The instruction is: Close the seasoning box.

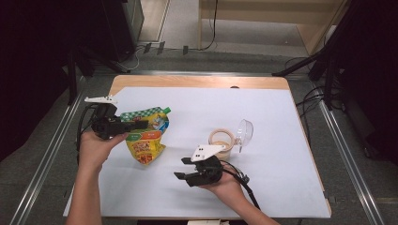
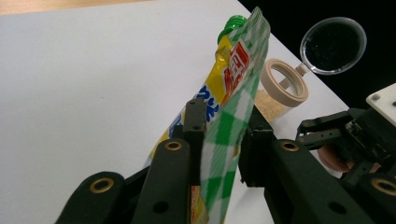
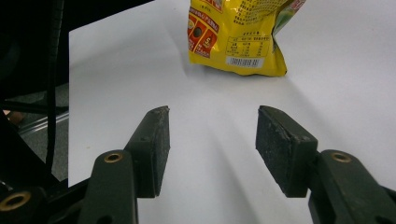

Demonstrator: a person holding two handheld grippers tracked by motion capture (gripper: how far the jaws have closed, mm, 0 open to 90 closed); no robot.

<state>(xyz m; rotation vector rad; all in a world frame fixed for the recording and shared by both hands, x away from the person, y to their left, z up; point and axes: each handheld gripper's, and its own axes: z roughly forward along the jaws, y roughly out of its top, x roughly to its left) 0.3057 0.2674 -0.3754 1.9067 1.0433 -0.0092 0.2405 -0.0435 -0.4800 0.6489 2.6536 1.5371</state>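
Note:
A yellow spouted pouch [image 1: 146, 140] with a green-and-white checked top and a green cap [image 2: 233, 21] stands tilted at the table's left. Its lower end [image 3: 238, 32] rests on the white sheet. My left gripper [image 1: 142, 124] is shut on the pouch's checked top edge [image 2: 229, 140], with one jaw on each side of it. To the right stands a small beige jar [image 1: 221, 142] with powder in it, and its clear hinged lid [image 1: 244, 133] is flipped open. My right gripper [image 1: 182, 168] hovers open in front of the jar, pointing left at the pouch, with nothing between its jaws [image 3: 210, 144].
A white sheet [image 1: 272, 117] covers most of the wooden table [image 1: 197, 82]. The jar [image 2: 282, 86] and its lid [image 2: 332, 44] stand just beyond the pouch [image 2: 236, 70] in the left gripper view, with the right gripper [image 2: 322, 130] beside them. Cables trail on the floor behind.

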